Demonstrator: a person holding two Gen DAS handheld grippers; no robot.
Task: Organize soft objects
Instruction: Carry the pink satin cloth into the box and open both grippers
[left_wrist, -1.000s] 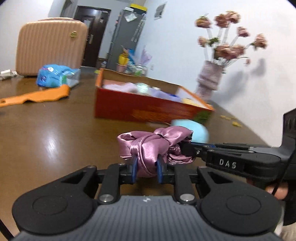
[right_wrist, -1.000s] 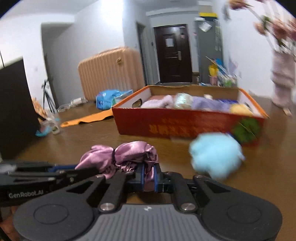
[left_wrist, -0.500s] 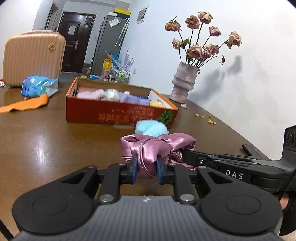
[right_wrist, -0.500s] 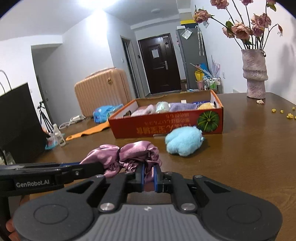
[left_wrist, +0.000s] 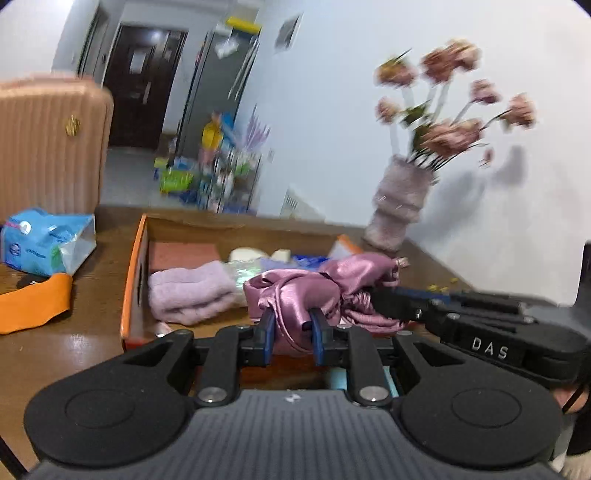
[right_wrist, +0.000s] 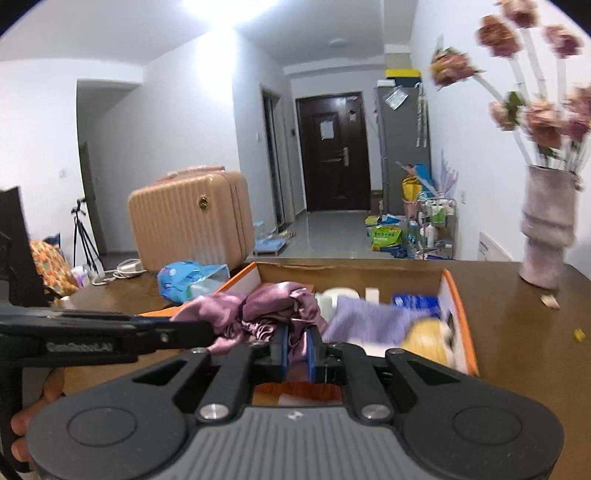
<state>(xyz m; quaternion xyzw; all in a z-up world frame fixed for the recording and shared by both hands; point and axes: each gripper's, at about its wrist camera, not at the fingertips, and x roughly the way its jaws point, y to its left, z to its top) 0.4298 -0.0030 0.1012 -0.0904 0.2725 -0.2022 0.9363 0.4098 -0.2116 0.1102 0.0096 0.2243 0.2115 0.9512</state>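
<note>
Nearest the lens, the left claw is clamped on one end of a mauve satin scrunchie; the right claw pinches the other end of the same scrunchie, its blue pads pressed close together on the fabric. The scrunchie hangs stretched between the two, over the near part of an orange cardboard box.

The box sits on a glossy brown counter. Inside it lie a folded lilac towel, a lavender cloth, a yellow plush and some pale items too blurred to name. Left of the box on the counter are an orange strip and a blue tissue pack. At the counter's far right stands a pinkish vase of dried roses, smeared by motion.

Beyond the counter are a ribbed peach suitcase, a tiled floor, a dark door, a grey fridge and a cluttered trolley against white walls.

A tripod stands far left. Part of a hand shows at the lower left edge of the right wrist view, mostly cut off.
</note>
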